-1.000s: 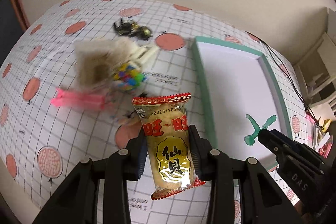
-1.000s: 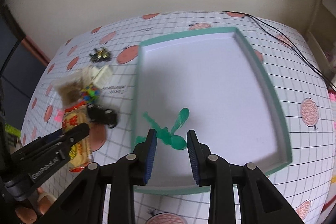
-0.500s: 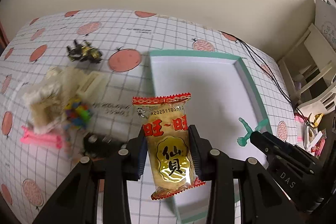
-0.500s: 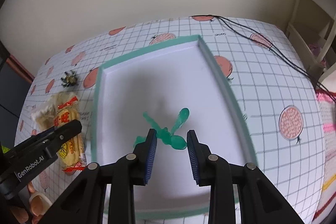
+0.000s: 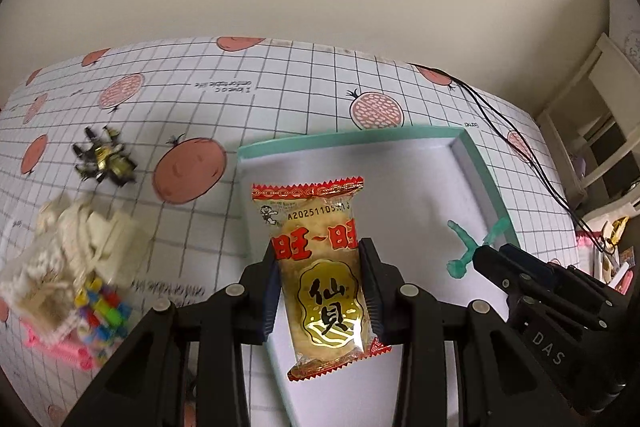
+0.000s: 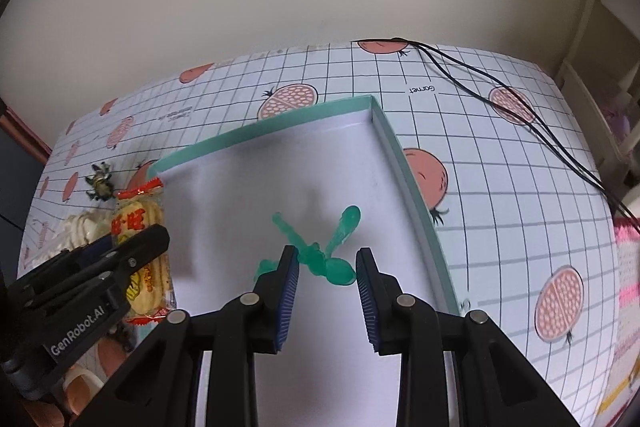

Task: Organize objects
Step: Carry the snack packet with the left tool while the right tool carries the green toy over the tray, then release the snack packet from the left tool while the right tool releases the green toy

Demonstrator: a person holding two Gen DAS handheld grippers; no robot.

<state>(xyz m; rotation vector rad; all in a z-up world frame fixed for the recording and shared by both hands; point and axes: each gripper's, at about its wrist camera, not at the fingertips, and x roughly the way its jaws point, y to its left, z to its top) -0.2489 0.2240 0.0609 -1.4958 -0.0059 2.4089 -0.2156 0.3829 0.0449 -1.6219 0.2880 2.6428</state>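
Observation:
My left gripper (image 5: pixel 319 251) is shut on a red and gold rice cracker packet (image 5: pixel 308 211), held upright in the air over the left rim of the teal tray (image 5: pixel 480 171). From the right wrist view the packet (image 6: pixel 136 223) and left gripper (image 6: pixel 152 239) hang at the tray's left side. My right gripper (image 6: pixel 326 255) is shut on a green dragonfly toy (image 6: pixel 344 223) above the tray's white floor (image 6: pixel 404 163). The toy (image 5: pixel 464 247) also shows at the right gripper's tip (image 5: pixel 492 259).
Left of the tray on the pomegranate tablecloth lie a black and gold bug toy (image 5: pixel 104 163), a cream block model (image 5: pixel 76 239), colourful small blocks (image 5: pixel 104 307) and a pink piece (image 5: pixel 60 347). A black cable (image 6: pixel 500 95) runs right of the tray. White shelving (image 5: pixel 592 131) stands beyond the table.
Both grippers have moved right, each keeping its hold. The packet went from above the tablecloth to over the tray's left rim; the green toy now hangs nearer the tray's far right corner.

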